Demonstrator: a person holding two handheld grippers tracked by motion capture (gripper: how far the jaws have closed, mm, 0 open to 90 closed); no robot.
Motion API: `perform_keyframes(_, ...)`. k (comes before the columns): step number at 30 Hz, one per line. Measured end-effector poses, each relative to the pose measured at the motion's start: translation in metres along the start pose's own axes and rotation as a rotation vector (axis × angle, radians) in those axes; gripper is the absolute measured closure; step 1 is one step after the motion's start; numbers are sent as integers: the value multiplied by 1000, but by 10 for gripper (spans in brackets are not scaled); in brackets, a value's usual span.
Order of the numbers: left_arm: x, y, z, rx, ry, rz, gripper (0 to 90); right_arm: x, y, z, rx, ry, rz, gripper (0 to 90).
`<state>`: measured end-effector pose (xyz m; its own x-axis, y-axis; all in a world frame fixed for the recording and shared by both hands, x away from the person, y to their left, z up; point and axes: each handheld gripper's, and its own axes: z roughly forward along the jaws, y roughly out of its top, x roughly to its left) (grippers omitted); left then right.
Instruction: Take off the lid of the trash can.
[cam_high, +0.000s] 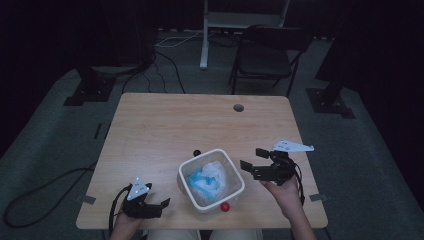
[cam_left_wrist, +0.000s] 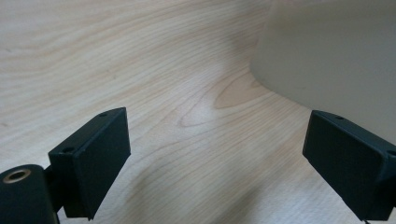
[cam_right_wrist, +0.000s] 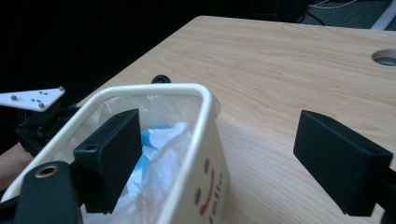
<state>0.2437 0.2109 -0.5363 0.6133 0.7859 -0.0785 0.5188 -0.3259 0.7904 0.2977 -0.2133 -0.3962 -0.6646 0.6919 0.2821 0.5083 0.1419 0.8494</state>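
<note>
So on the left, the left gripper (cam_high: 159, 204) sits low at the near edge of the light wooden table (cam_high: 165, 125), jaws wide apart with nothing between them. Its own view just looks along bare wood grain, with the pale side wall of the bin off to one side, close but not touching.

In the middle is the small white plastic bin with rounded corners (cam_high: 235, 176), lined with a clear bag and stuffed with crumpled blue and white plastic (cam_high: 206, 181). It stands upright near the front of the table. A little red ball-shaped thing (cam_high: 225, 206) sits right against its near wall, and a small dark round thing (cam_high: 197, 152) sits at its far rim. Can't tell what either is.

On the right, the right gripper (cam_high: 252, 160) hovers just beside the bin's right wall, jaws also spread open. In the right gripper view, one jaw is over the inside of the bin and the other hangs outside over the table, so it's straddling the rim (cam_right_wrist: 196, 93).

My guess is that this is a rim grab. I'd drop straight down so the wall lands mid-pad, avoid pinching loose bag liner, and close slowly so the light bin doesn't skid or tip.
</note>
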Motion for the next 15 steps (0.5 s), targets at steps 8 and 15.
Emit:
perform_keyframes(8,1,-1,1,2,-32,-19,82,7,4,20,62,-4,1,297)
perform_keyframes(15,1,-2,2,6,-24,-13,82,9,6,33,115,-25,-7,401)
